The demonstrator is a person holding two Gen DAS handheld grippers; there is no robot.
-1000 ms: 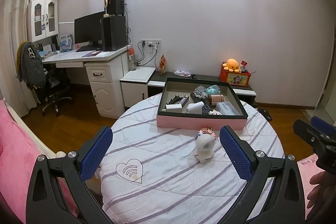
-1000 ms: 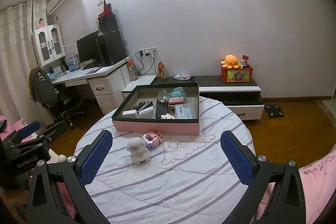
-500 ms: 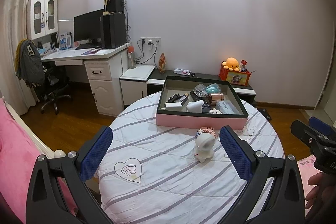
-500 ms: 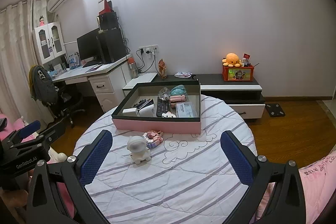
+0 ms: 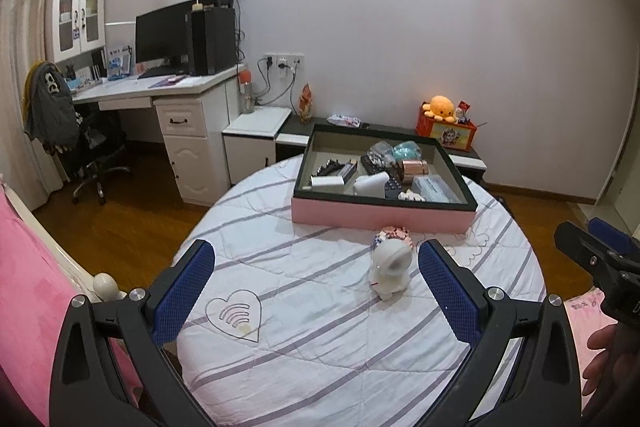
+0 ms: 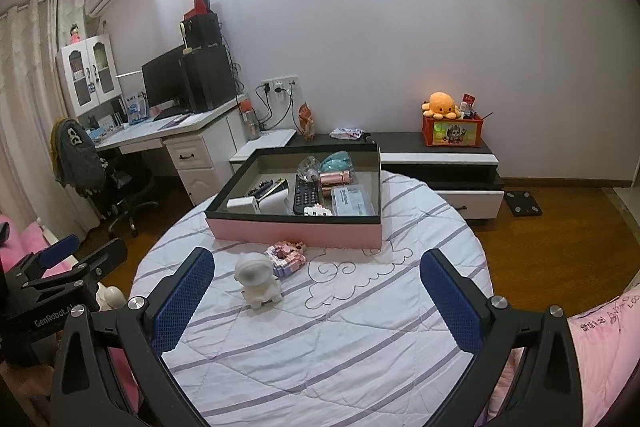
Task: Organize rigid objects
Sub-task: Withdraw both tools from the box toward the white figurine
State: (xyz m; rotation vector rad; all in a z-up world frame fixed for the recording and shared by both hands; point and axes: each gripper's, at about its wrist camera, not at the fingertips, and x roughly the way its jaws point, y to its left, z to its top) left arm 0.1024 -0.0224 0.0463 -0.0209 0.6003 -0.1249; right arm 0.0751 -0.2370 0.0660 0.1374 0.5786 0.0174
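Note:
A white astronaut figurine (image 5: 390, 269) stands on the round quilted table (image 5: 312, 339), with a pink block toy (image 5: 392, 234) just behind it. Both show in the right wrist view too, the figurine (image 6: 256, 277) and the block toy (image 6: 286, 259). A pink-sided tray (image 5: 380, 215) behind them holds a remote, a white box, a rose-gold tube and other small items; it also shows in the right wrist view (image 6: 296, 231). My left gripper (image 5: 316, 285) is open and empty, the figurine near its right finger. My right gripper (image 6: 318, 291) is open and empty, the figurine just inside its left finger.
A white desk with a monitor (image 5: 160, 35) and an office chair (image 5: 92, 163) stand at the left. A low black-and-white cabinet (image 6: 440, 163) with an orange plush octopus (image 6: 440, 105) is behind the table. Pink bedding (image 5: 24, 287) borders the table's near sides.
Both grippers have come a little closer to the table and tilted down slightly. The figurine, block toy and tray have not moved. Both grippers stay open.

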